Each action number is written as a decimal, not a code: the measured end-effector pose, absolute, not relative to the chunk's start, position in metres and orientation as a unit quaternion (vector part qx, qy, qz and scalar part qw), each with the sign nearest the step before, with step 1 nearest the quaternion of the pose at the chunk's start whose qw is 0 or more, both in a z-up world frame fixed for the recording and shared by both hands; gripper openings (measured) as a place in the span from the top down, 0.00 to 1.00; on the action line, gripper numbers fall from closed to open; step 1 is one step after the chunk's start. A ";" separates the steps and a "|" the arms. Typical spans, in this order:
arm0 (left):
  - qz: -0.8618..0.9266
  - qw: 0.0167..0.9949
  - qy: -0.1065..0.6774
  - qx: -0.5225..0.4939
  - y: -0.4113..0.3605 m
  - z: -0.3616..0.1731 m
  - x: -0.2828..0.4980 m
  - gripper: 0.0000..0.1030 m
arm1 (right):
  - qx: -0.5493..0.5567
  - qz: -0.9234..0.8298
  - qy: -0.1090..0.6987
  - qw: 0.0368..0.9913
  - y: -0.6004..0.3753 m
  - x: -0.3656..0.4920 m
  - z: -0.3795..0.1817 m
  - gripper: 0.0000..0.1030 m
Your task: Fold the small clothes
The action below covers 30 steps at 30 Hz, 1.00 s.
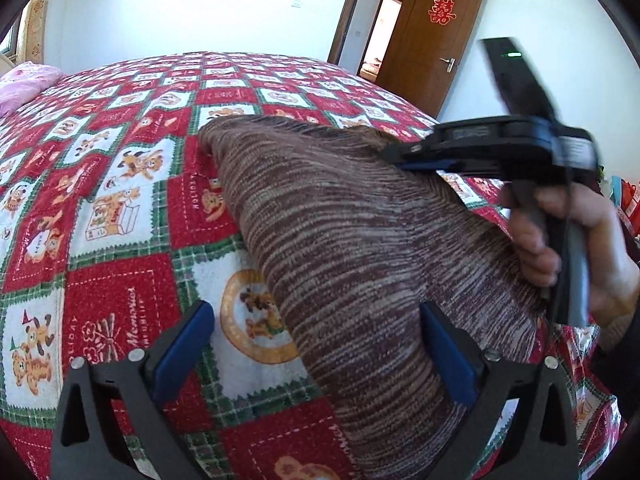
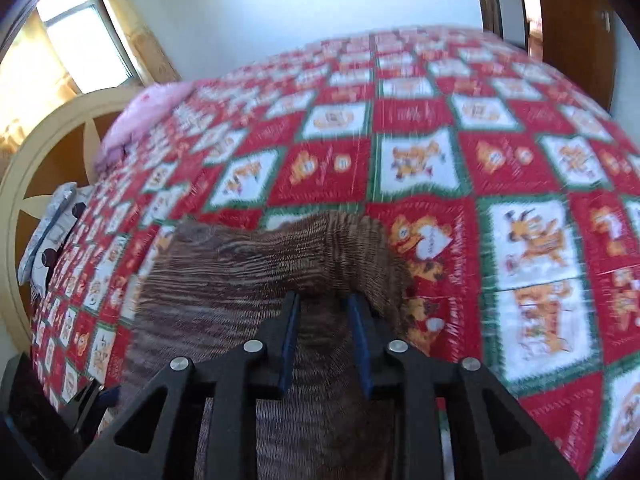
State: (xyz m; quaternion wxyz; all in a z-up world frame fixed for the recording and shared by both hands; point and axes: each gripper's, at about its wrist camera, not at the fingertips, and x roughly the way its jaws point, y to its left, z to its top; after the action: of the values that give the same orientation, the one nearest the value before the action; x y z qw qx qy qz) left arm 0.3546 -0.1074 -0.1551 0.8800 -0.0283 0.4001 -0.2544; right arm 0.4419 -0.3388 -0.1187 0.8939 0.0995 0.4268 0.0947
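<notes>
On the bed (image 1: 120, 264), near edge, my left gripper (image 1: 316, 344) stands wide open astride the knit (image 1: 352, 240). My right gripper (image 2: 324, 320) pinches its far fold, lifted. Mid-fold, I judge; next, carry that fold over and lay flat.

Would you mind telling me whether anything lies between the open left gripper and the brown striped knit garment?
Nothing visible does: the left gripper already straddles the brown striped knit garment, its jaws wide apart.

One brown knit garment (image 1: 360, 248), two grippers (one pink pillow (image 1: 24, 84)).
</notes>
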 end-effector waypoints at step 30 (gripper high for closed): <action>-0.240 0.879 0.412 0.013 -0.120 -0.159 0.355 0.00 | 0.238 0.172 0.440 0.849 -0.409 0.417 -0.148 0.53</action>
State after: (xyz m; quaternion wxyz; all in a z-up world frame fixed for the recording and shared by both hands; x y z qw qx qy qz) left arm 0.3550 -0.1201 -0.1592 0.8790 0.0131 0.4117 -0.2404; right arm 0.4169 -0.4086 -0.1476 0.8489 0.2377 0.4396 0.1722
